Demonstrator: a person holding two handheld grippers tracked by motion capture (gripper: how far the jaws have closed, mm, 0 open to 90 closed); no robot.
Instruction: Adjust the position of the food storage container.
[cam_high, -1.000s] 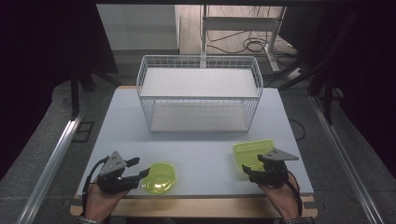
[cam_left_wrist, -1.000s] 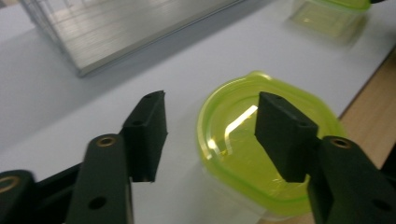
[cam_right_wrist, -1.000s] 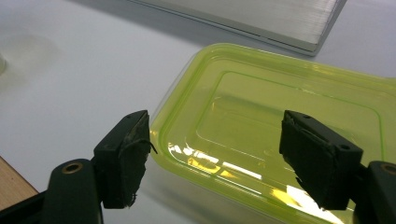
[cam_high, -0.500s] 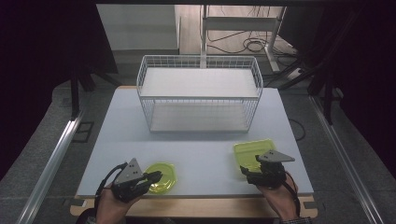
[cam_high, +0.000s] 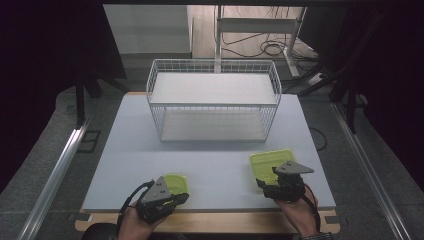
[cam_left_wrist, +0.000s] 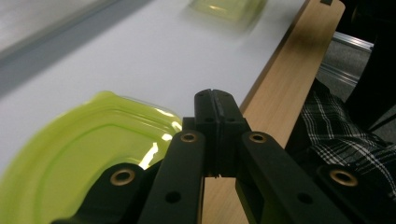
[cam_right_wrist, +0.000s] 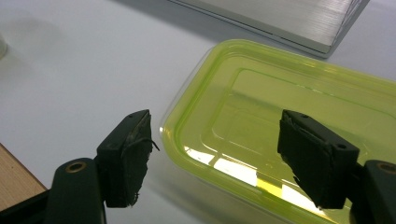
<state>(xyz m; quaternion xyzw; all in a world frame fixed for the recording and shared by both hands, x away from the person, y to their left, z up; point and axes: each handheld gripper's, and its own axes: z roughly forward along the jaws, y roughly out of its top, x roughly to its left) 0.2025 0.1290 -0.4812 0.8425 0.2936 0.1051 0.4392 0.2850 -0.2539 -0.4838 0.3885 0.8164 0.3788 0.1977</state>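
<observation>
The right gripper is hovering with its jaws spread wide, straddling the near corner of the rectangular green container, holding nothing; the container is lying just ahead of the jaws at the near right of the table, its long axis running obliquely away. The left gripper is sitting with jaws pressed together and empty, the round green lid lying just to its left at the near edge. Counting: two green pieces, one wire basket at the far side.

Two green plastic lids, one wire basket, two grippers
</observation>
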